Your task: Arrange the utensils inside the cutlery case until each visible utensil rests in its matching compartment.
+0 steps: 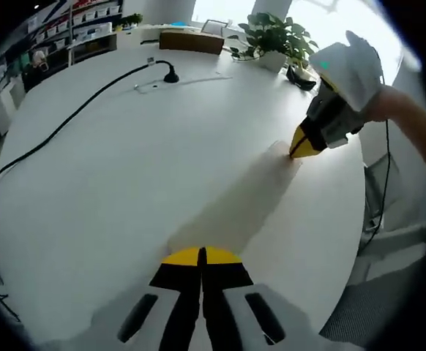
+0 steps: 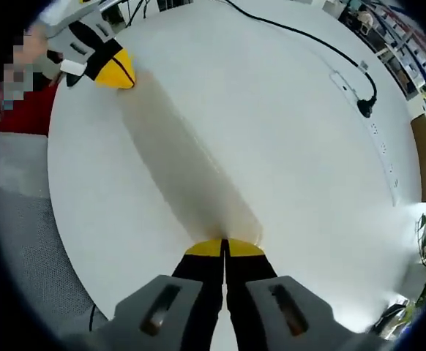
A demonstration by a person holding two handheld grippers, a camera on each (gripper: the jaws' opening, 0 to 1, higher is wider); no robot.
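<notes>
The white tabletop [image 1: 125,168] lies open across its broad middle, passable between the two hand-held grippers. Obstacles: a black cable [image 1: 74,113] crosses the far side, ending at a black plug [image 1: 170,75] beside a flat white strip [image 2: 367,128]. At the far edge stand a potted plant [image 1: 275,36] and a brown box [image 1: 191,42]. The right hand-held gripper [image 1: 301,145] sits with its tip on the tabletop near the edge; the left hand-held gripper [image 2: 114,69] likewise opposite.
</notes>
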